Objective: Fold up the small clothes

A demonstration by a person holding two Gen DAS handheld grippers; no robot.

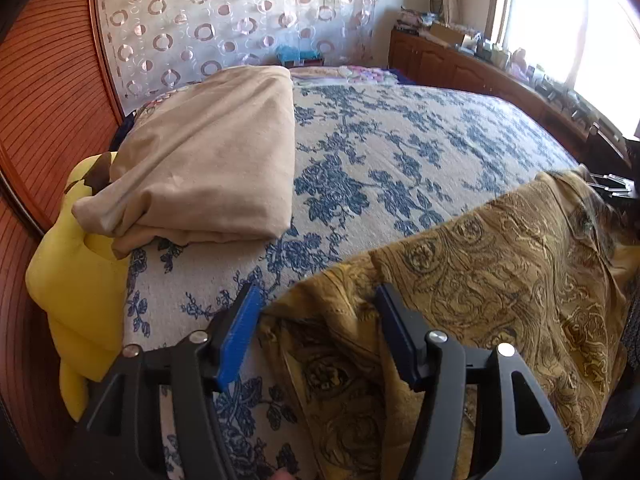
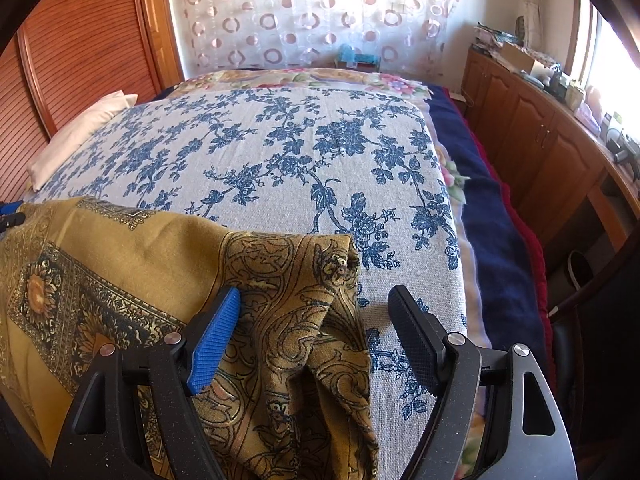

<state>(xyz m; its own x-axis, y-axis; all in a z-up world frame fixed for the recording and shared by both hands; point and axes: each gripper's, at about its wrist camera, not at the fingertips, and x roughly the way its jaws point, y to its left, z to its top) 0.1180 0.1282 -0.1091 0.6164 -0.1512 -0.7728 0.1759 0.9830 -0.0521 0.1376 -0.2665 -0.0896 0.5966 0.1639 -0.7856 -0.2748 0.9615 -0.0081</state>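
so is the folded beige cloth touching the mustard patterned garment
Apart. The left wrist view shows a wide strip of the blue floral bedspread between the folded beige cloth and the mustard garment.

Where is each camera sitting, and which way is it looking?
Left wrist view: sits on the left gripper, looking across the bed toward the dotted curtain; its two fingers show, open over the mustard patterned cloth, beside a folded beige cloth.
Right wrist view: sits on the right gripper, facing the same way; its open fingers straddle the cloth's bunched corner.
Both share the mustard cloth, the blue-flowered bedspread, curtain and wooden cabinets.
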